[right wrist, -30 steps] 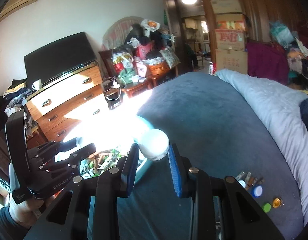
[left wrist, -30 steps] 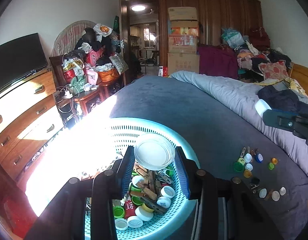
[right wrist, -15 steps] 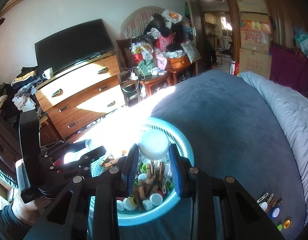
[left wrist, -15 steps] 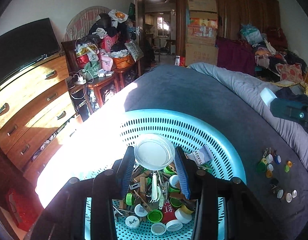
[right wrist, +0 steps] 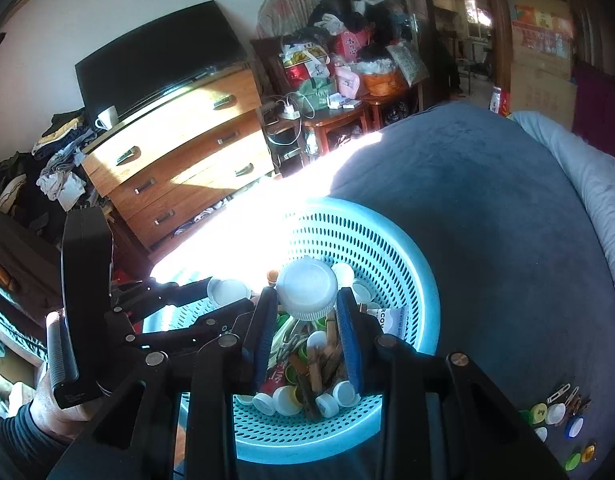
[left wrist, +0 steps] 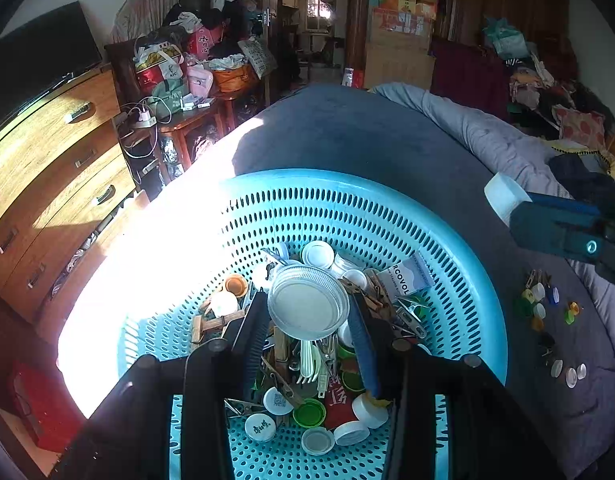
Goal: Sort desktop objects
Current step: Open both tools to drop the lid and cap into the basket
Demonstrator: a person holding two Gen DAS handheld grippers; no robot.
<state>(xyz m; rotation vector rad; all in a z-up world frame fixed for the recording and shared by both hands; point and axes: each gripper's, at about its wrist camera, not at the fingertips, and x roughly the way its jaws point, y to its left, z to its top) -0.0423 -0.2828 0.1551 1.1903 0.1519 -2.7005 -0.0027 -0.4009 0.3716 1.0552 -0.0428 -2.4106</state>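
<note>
Left claw [left wrist: 307,316]: closed on a clear, shallow round lid [left wrist: 307,302], held with its face toward the camera, rim pinched between the blue pads. Right claw [right wrist: 307,312]: closed on a white ribbed cap [right wrist: 307,288], gripped across its width.

Both claws hang directly over the basket [left wrist: 447,240], a round turquoise plastic colander with perforated walls, resting on the bed [left wrist: 367,136]. The basket mix lies straight below the held pieces: white and green caps, wooden pegs, metal clips, a white fork, a paper sachet.

The sorted cluster [left wrist: 547,308] of small caps and clips lies on the bed to the right of the basket, well apart from it. Judgement: the right claw is nearer that cluster; either load must travel rightward, clearing the basket rim.

Bed cover: dark blue, short nap, soft.
</note>
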